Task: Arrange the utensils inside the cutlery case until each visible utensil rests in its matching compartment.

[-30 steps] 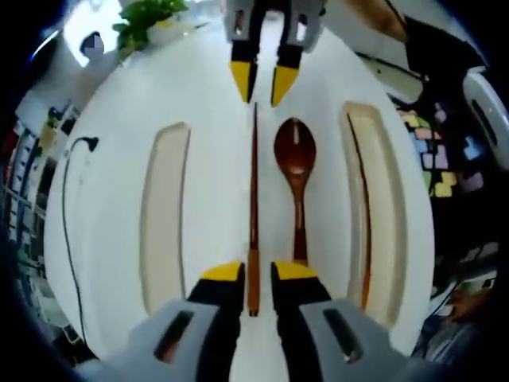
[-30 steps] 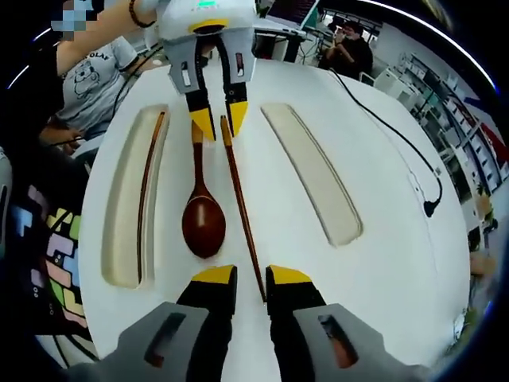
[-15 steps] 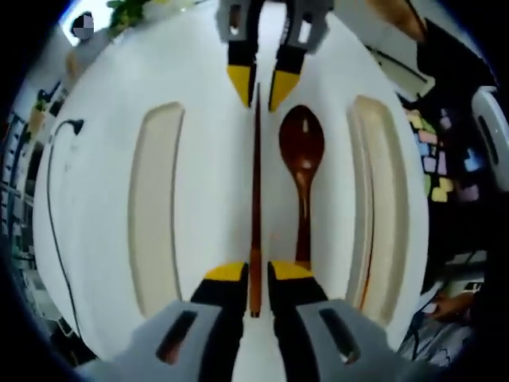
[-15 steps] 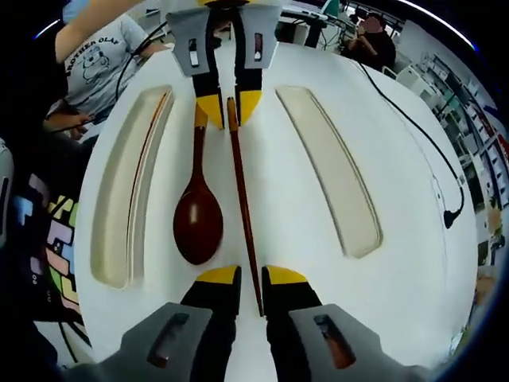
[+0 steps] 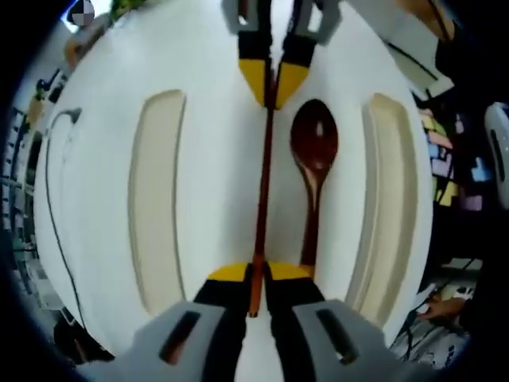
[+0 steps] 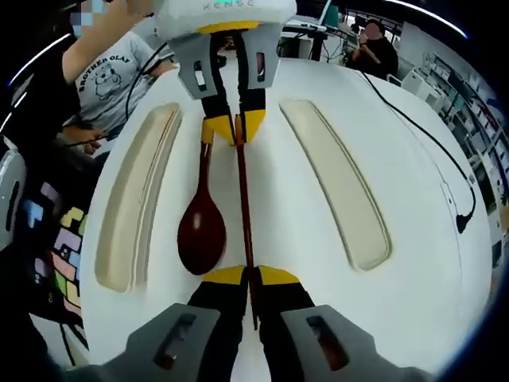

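Note:
A long dark-red chopstick [image 5: 261,183] runs down the middle of the white surface [image 5: 215,159]. My left gripper [image 5: 256,273] is shut on its thick end. My right gripper [image 6: 252,276] is shut on its thin tip, and it comes in from the top of the left gripper view as the right gripper [image 5: 273,79]. A dark wooden spoon [image 5: 314,147] lies beside the chopstick, bowl toward the right gripper. One beige compartment [image 5: 155,199] holds nothing. The other compartment [image 6: 131,207] has a thin dark stick along it. The left gripper [image 6: 235,127] faces me in the right gripper view.
A black cable [image 6: 429,135] trails over the white surface past the empty compartment. A person in a grey T-shirt [image 6: 103,72] stands at the table's edge. Coloured blocks [image 6: 60,239] lie below that edge. Another person [image 6: 374,52] sits farther back.
Both pairs of jaws have closed from a narrow gap onto the chopstick's two ends. Both cameras have edged closer along the stick. The spoon has not moved.

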A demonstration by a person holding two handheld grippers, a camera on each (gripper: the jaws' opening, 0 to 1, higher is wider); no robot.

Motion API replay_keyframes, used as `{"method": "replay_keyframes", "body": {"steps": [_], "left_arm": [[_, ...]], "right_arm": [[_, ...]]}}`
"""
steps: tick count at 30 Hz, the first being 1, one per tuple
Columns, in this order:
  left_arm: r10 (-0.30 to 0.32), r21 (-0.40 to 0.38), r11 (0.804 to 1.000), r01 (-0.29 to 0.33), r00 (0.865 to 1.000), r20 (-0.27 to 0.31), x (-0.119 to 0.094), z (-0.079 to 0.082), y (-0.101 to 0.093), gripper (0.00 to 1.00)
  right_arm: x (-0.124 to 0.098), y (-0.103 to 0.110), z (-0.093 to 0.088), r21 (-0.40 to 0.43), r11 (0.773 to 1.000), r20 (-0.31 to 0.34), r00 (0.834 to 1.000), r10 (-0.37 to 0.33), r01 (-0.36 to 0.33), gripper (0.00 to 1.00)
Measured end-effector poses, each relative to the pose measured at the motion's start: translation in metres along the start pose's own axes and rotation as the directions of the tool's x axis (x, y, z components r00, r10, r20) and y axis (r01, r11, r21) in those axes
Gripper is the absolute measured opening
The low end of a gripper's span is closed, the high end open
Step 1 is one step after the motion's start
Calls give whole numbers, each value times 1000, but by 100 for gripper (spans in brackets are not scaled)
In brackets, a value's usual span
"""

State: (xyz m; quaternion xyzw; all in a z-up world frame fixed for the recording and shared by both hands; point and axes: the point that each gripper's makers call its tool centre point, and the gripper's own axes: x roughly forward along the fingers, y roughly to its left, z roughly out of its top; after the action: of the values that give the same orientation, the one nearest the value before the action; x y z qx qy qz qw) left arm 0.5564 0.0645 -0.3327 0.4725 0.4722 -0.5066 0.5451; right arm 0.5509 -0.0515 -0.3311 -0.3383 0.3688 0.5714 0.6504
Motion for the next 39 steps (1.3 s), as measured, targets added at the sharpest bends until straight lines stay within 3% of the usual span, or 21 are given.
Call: {"method": "replay_keyframes", "body": {"steps": [1, 6, 8, 11, 12, 14, 16, 20, 25, 32, 39], "left_arm": [[4, 19, 1000, -4, 1000, -4, 0, -1, -2, 7], [30, 34, 999, -29, 999, -21, 1, -2, -12, 6], [51, 55, 997, -49, 998, -35, 1, -4, -11, 6], [78, 52, 996, -77, 996, -31, 2, 0, -23, 6], [85, -34, 996, -86, 996, -30, 0, -2, -18, 6], [83, 70, 994, -83, 996, 13, 0, -1, -21, 5], [65, 30, 997, -66, 997, 40, -1, -3, -17, 5], [43, 45, 998, -47, 997, 68, -2, -3, -13, 5], [37, 74, 996, -42, 996, 79, -4, -3, -6, 5], [65, 84, 994, -76, 991, 119, -21, 4, 2, 5], [91, 96, 990, -102, 989, 112, -36, 1, 7, 5]], "right_arm": [[1, 1, 0, -12, 1000, 4, 1000, -3, 3, 2], [2, 0, 1, 118, 993, -38, 999, -23, 28, 1], [2, 1, 1, 44, 998, -57, 998, -34, 36, 1], [3, 3, 3, 46, 998, -65, 997, -42, 45, 1], [3, 3, 3, 33, 998, -67, 997, -47, 49, 1], [2, 2, 3, 34, 998, -64, 997, -53, 55, 1], [2, 2, 3, 39, 998, -57, 997, -57, 59, 1], [1, 1, 4, 93, 993, -74, 995, -67, 74, 1], [1, 4, 3, 39, 996, -98, 993, -73, 77, 1], [-9, -2, 3, 43, 992, -97, 989, -115, 120, 1], [-29, 0, 18, 21, 986, -64, 984, -164, 165, 1]]}}
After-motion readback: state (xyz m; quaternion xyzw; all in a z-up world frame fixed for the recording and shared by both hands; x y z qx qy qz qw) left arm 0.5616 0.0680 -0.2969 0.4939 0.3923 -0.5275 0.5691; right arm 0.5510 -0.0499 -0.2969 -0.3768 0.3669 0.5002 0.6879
